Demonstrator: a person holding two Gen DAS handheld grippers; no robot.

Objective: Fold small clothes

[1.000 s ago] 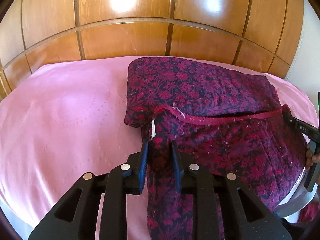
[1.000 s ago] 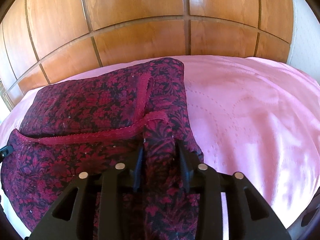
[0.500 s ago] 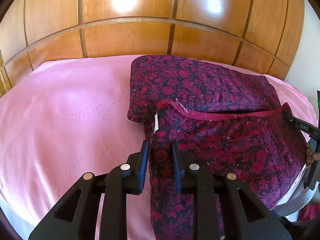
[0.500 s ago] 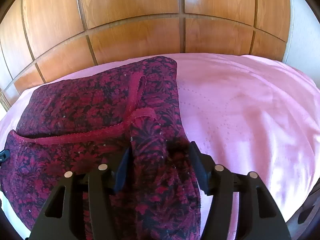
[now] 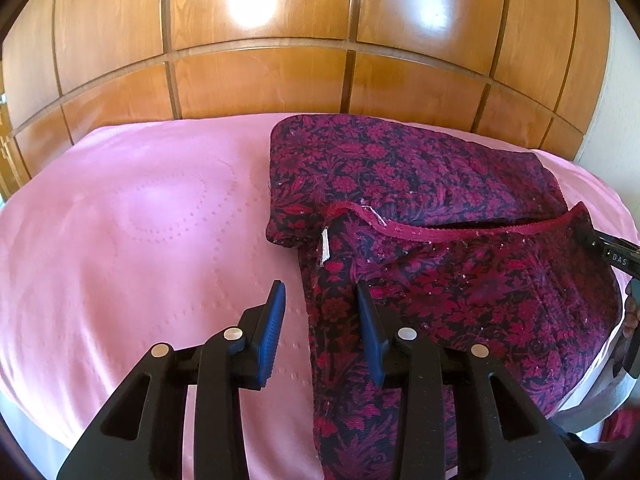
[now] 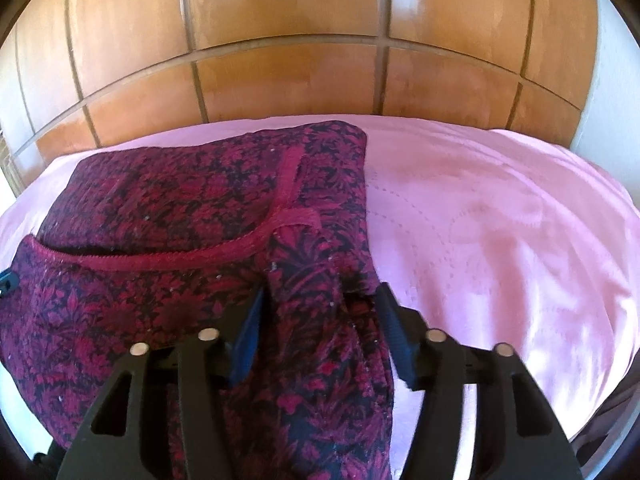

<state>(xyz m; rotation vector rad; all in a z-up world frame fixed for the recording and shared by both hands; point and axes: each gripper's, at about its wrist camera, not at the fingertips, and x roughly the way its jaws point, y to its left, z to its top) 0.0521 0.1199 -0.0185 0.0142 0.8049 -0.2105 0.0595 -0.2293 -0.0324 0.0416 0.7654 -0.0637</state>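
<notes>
A dark floral garment (image 5: 440, 216) in crimson and navy, edged with a red trim (image 5: 460, 232), lies partly folded on a pink bedspread (image 5: 140, 220) in front of a wooden panelled headboard (image 5: 260, 76). The left gripper (image 5: 320, 312) has its jaws apart, straddling the garment's left edge, with a white label (image 5: 325, 246) just ahead of it. The right gripper (image 6: 320, 312) also has its jaws spread wide, with a ridge of the fabric lying loose between them near the garment's right edge.
</notes>
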